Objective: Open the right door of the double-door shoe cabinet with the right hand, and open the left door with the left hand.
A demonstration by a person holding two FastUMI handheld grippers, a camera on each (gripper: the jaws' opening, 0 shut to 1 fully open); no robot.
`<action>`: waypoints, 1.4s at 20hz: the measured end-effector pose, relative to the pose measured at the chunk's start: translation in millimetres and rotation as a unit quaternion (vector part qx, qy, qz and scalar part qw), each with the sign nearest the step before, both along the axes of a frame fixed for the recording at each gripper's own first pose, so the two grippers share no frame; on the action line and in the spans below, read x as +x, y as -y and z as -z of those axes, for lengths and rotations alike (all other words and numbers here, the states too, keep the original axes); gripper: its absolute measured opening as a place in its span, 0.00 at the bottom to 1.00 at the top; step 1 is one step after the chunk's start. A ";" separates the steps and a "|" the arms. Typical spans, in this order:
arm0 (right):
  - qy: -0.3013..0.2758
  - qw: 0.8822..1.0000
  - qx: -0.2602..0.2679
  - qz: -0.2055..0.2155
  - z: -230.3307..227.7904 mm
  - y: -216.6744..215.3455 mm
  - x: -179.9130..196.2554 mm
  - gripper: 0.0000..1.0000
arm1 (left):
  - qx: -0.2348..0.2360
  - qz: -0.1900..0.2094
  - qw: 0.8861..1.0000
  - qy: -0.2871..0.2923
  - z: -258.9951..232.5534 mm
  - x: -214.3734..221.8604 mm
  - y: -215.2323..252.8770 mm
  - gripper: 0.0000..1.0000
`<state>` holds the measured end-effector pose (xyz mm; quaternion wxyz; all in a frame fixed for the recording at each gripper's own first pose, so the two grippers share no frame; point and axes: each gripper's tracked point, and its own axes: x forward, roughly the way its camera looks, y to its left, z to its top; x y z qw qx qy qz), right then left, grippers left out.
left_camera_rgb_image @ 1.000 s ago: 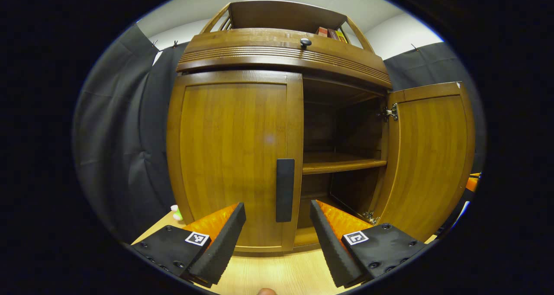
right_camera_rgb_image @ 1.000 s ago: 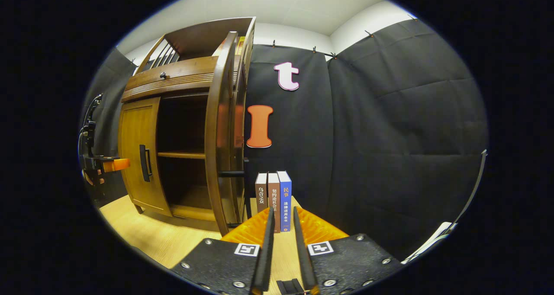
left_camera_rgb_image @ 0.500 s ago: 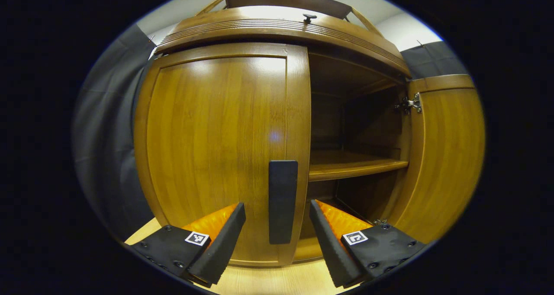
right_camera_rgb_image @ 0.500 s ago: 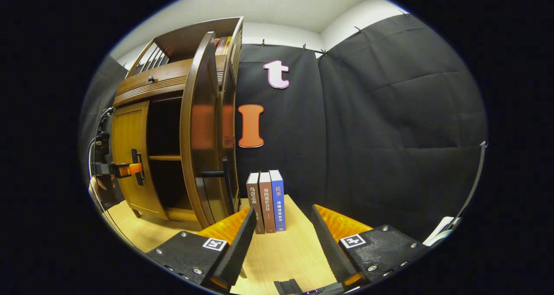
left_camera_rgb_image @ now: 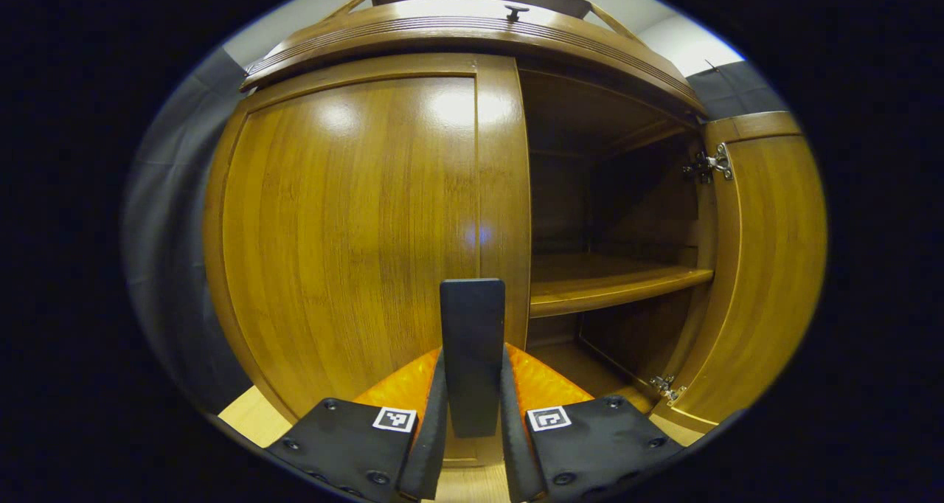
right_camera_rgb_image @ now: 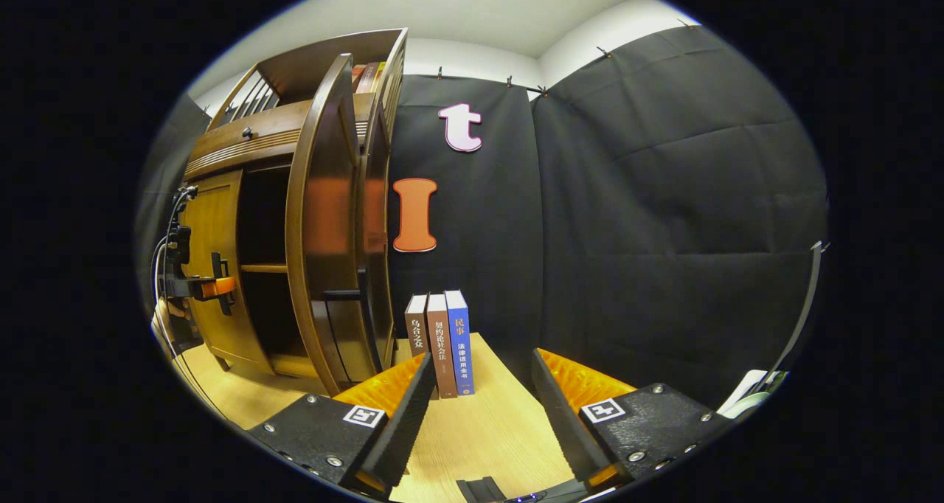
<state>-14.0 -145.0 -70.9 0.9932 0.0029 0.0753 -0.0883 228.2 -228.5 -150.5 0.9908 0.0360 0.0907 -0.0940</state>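
The wooden shoe cabinet (left_camera_rgb_image: 457,38) stands close in the left gripper view. Its left door (left_camera_rgb_image: 346,223) is closed. My left gripper (left_camera_rgb_image: 472,414) is shut on that door's dark vertical handle (left_camera_rgb_image: 472,341), one finger on each side. The right door (left_camera_rgb_image: 767,267) is swung wide open, baring a shelf (left_camera_rgb_image: 612,282) inside. In the right gripper view the open right door (right_camera_rgb_image: 324,223) is seen edge-on at the left, and my right gripper (right_camera_rgb_image: 476,407) stands open over the table, away from it. The left gripper (right_camera_rgb_image: 210,288) appears small at the left door's handle.
Three upright books (right_camera_rgb_image: 439,341) stand on the light wooden table (right_camera_rgb_image: 494,429) just right of the cabinet, ahead of my right gripper. Black cloth walls surround the booth. Books sit on the cabinet's top shelf (right_camera_rgb_image: 369,75).
My left gripper moved in and closed on the left door's handle. My right gripper opened after leaving the right door and drifted slightly right.
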 end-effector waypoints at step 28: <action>0.011 0.998 0.000 -0.054 -38.8 -99.3 -32.3 0.82 | -0.017 0.044 0.999 -0.015 -34.4 -176.2 -120.5 0.30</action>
